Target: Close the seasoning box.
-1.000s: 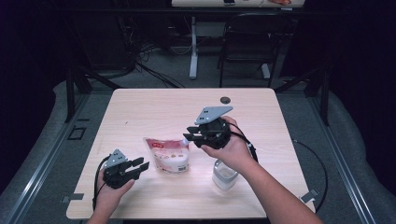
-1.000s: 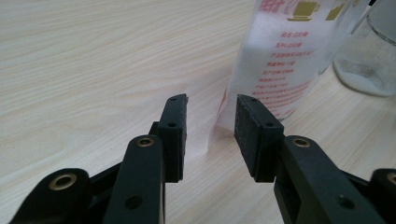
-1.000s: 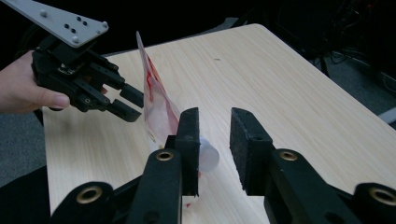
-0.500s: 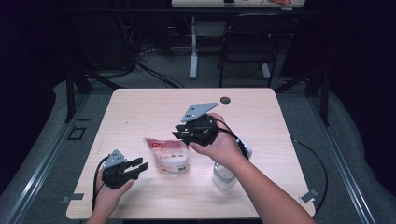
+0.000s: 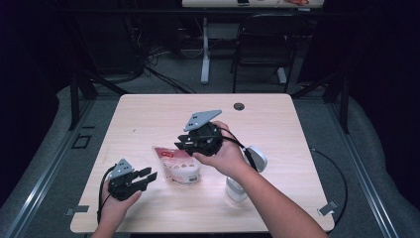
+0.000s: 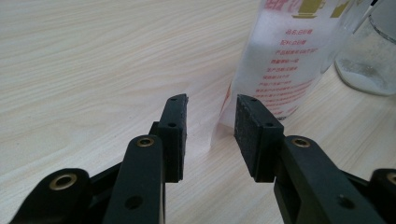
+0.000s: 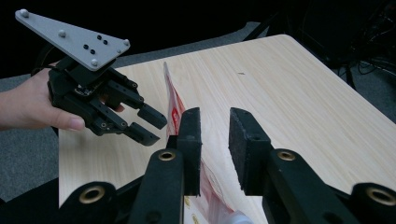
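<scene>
A white pouch with red print [image 5: 179, 167] lies on the wooden table [image 5: 277, 124] between my two grippers. My right gripper [image 5: 180, 145] hovers over its far end with jaws apart. In the right gripper view [image 7: 215, 126] the pouch's edge [image 7: 172, 100] rises beside the left finger [image 7: 190, 135] and no pad presses on it. My left gripper [image 5: 151, 175] rests near the front left, open and pointing at the pouch. In the left gripper view [image 6: 211, 122] the pouch [image 6: 280, 60] stands just past the fingertips, untouched. The left gripper [image 7: 147, 125] also faces the right gripper's camera.
A clear jar with white contents [image 5: 236, 191] stands at the front right behind my right forearm, and again beside the pouch [image 6: 369, 60]. A round white object [image 5: 257, 157] lies near it. A dark hole [image 5: 239, 106] marks the table's far edge. A chair [image 5: 262, 44] stands beyond.
My right gripper has moved left from above the jar to over the pouch's far end. The left gripper and the pouch have stayed put.
</scene>
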Tool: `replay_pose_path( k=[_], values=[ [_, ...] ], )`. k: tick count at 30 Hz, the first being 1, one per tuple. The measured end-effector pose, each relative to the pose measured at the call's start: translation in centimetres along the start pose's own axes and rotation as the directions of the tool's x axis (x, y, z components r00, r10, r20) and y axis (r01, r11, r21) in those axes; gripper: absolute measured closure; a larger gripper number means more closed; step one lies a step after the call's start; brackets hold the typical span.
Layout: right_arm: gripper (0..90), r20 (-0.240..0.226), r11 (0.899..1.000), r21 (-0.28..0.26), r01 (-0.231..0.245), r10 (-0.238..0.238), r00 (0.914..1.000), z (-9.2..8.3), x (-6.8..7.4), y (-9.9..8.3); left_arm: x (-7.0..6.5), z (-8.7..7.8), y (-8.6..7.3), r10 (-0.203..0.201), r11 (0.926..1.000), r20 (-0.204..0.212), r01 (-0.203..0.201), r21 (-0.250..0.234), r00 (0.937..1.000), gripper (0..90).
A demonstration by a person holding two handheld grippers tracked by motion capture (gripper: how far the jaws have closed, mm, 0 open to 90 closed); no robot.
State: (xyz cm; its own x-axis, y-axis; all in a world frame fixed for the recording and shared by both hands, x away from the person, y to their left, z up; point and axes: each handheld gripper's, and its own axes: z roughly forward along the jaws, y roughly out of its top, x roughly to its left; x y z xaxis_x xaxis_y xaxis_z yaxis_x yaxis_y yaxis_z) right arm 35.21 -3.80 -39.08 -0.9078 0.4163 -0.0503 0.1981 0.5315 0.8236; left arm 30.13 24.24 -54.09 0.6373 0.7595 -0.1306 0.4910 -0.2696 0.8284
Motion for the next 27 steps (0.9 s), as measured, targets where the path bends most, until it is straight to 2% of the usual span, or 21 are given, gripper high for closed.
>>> replay_pose_path(
  k=[9, 27],
  values=[
    [73.2, -0.020, 1.000, 0.006, 0.007, -0.007, 0.9998, 0.7, 0.3, 0.1, 0.0, 0.0, 0.0, -0.001, 1.0000, 0.001, 0.001, 0.001, 1.0000, 64.5],
    [76.5, -0.039, 0.997, 0.066, 0.030, -0.027, 0.9989, 2.5, 0.7, -0.2, 0.1, 0.0, 0.0, 0.001, 1.0000, 0.004, -0.001, 0.002, 1.0000, 64.4]
  ],
)
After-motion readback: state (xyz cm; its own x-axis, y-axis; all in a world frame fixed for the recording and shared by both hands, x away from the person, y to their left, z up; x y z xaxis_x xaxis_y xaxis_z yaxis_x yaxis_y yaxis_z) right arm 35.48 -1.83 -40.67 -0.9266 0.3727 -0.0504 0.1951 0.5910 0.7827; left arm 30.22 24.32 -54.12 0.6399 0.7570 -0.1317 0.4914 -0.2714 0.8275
